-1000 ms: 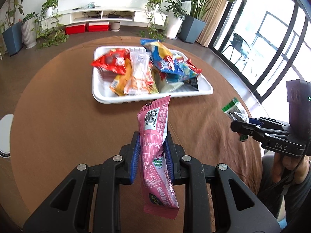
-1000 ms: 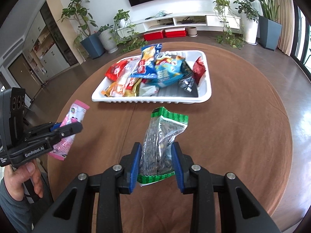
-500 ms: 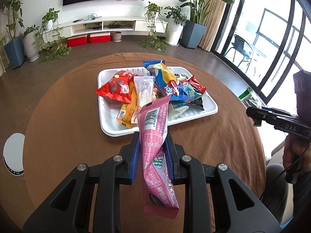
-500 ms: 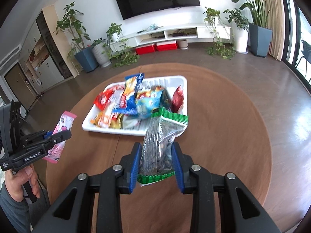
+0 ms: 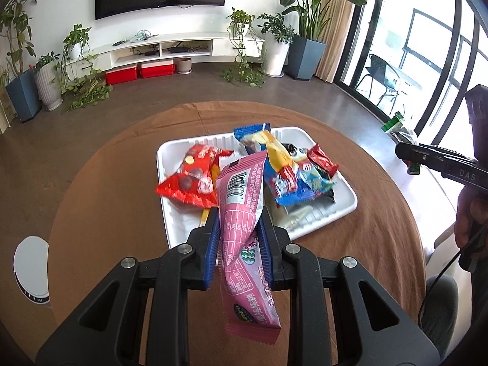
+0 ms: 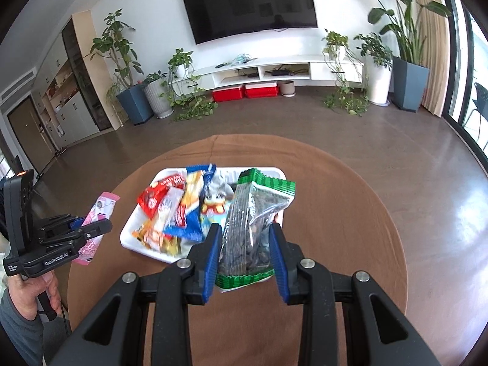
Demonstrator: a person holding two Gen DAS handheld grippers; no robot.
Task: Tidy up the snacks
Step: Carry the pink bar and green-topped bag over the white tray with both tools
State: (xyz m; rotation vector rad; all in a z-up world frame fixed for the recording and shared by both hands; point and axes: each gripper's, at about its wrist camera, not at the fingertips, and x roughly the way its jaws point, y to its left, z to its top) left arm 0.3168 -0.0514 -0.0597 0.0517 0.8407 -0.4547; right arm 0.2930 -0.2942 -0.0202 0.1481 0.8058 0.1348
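My left gripper is shut on a long pink snack packet, held upright above the near side of the round brown table. My right gripper is shut on a clear green-edged bag of dark seeds. Beyond both stands a white tray piled with several snack packets, a red one at its left and a blue-yellow one at its right. In the right wrist view the left gripper with the pink packet appears at the left; the left wrist view shows the right gripper with the green-edged bag at the right.
A person's hands hold both tools at the table's near edge. A white round object sits on the floor left of the table. Potted plants, red boxes and a low white TV shelf line the far wall.
Both grippers have risen and pulled back from the tray with their packets still held. The tray now looks smaller and farther, and more of the room shows.
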